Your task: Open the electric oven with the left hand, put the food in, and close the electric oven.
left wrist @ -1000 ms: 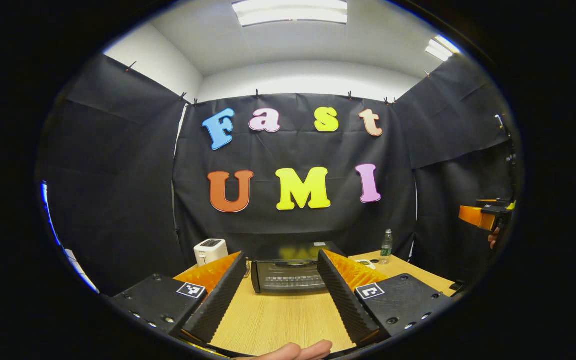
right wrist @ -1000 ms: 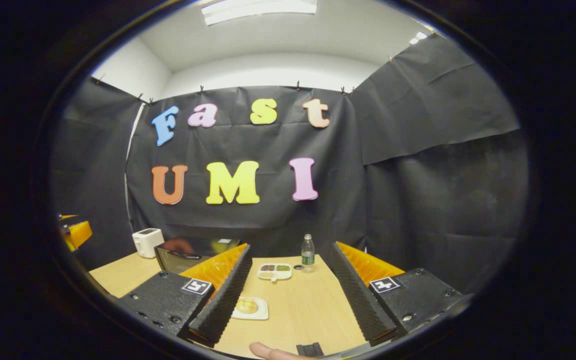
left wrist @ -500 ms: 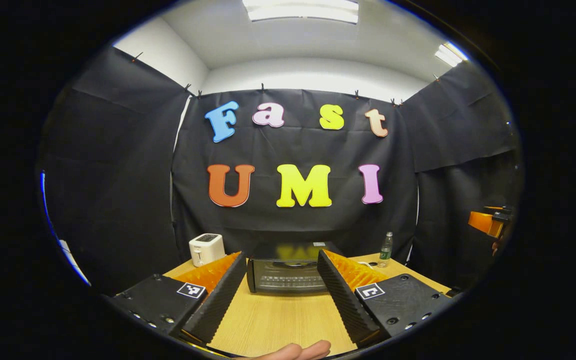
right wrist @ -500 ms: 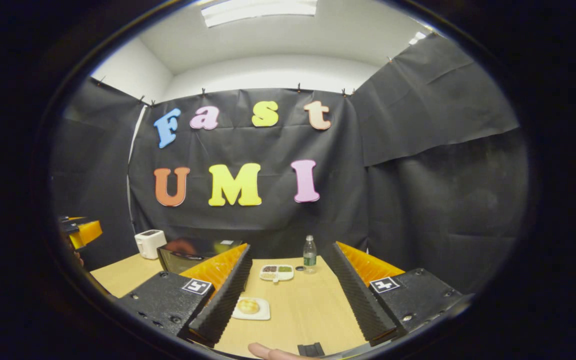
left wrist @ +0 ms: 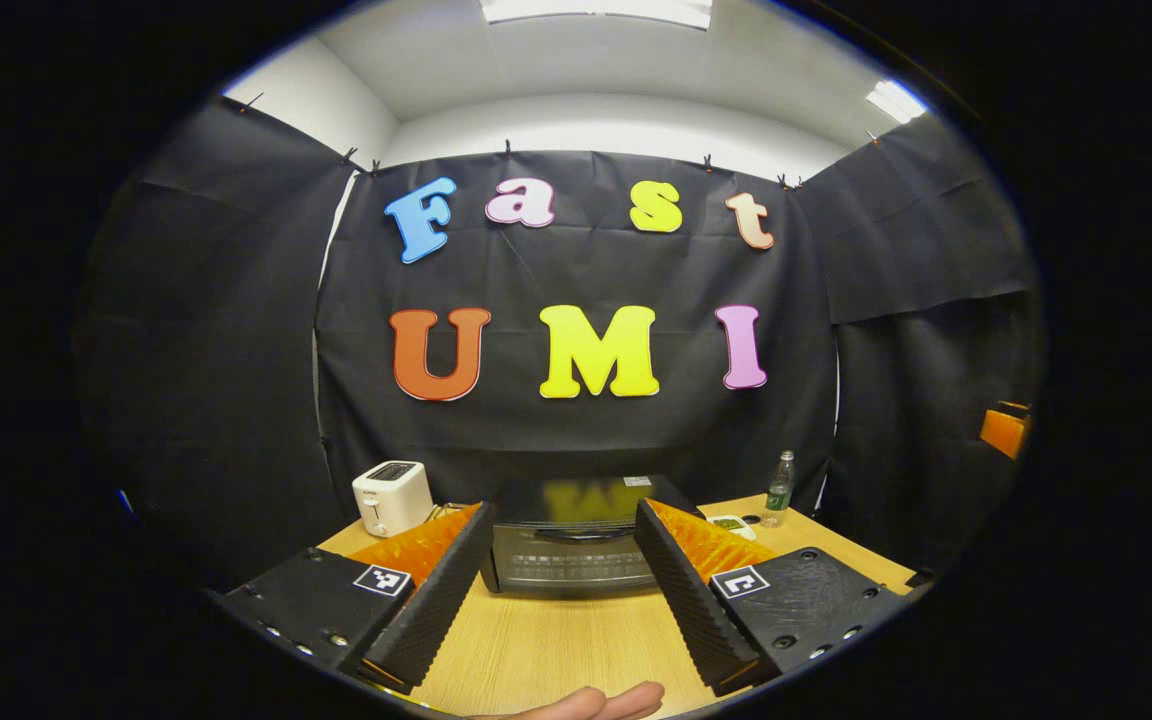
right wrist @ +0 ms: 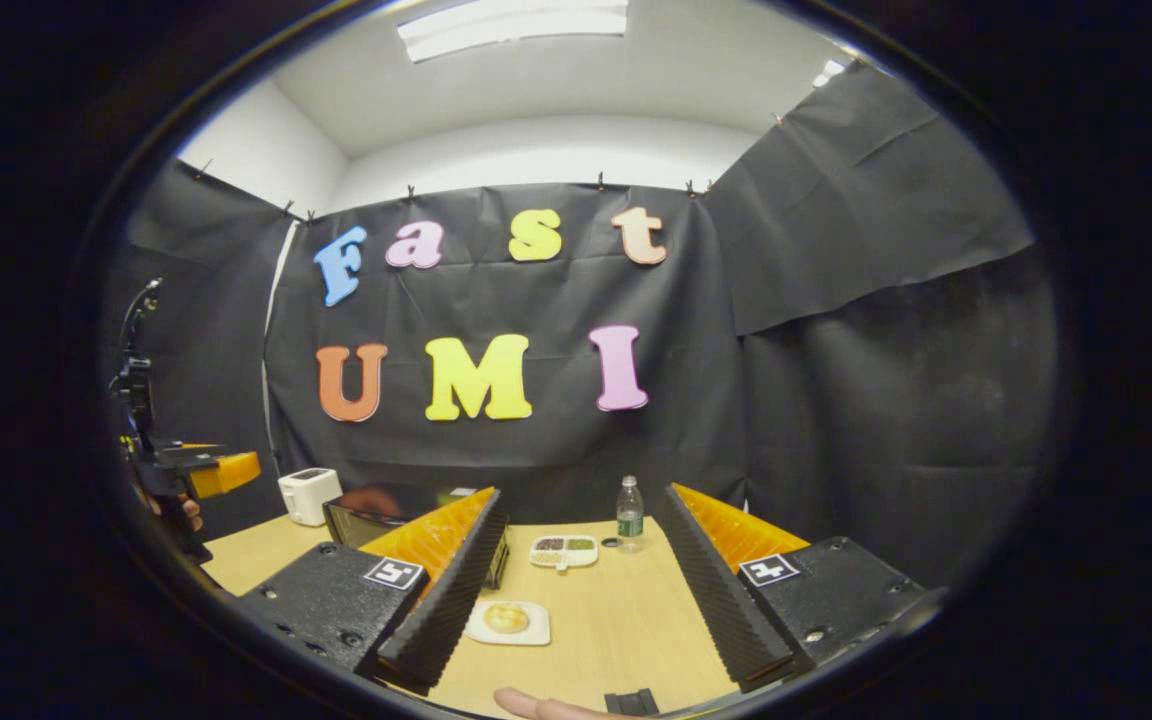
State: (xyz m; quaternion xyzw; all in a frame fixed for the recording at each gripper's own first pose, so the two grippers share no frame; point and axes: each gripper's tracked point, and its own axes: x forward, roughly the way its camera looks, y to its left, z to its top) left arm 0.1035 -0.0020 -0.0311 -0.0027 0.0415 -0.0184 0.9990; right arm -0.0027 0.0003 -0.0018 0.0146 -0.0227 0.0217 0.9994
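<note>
At the bottom of the left gripper view, my left gripper [left wrist: 564, 590] hangs with its two black ribbed fingers spread wide and nothing between them. Straight ahead through that gap, at lower centre, sits the black electric oven with a glass door [left wrist: 572, 545], its door shut, standing on the light wooden bench [left wrist: 556, 655]. To its left in the frame is a small white toaster [left wrist: 392, 497], and to its right a clear plastic bottle with a green label [left wrist: 780, 489]. A fingertip of my hand [left wrist: 596, 703] peeks in at the bottom edge.

Low in the right gripper view, my right gripper [right wrist: 581, 590] is likewise spread apart and empty. Just right of its left finger, at lower centre, a round golden bun [right wrist: 507, 617] lies on a small white square plate [right wrist: 536, 632]. Farther back on the bench stand a white divided dish of small foods [right wrist: 563, 550] and the bottle, with the oven's dark corner and the toaster at centre left. At the far left edge, the other gripper's orange body shows, held in a hand.
</note>
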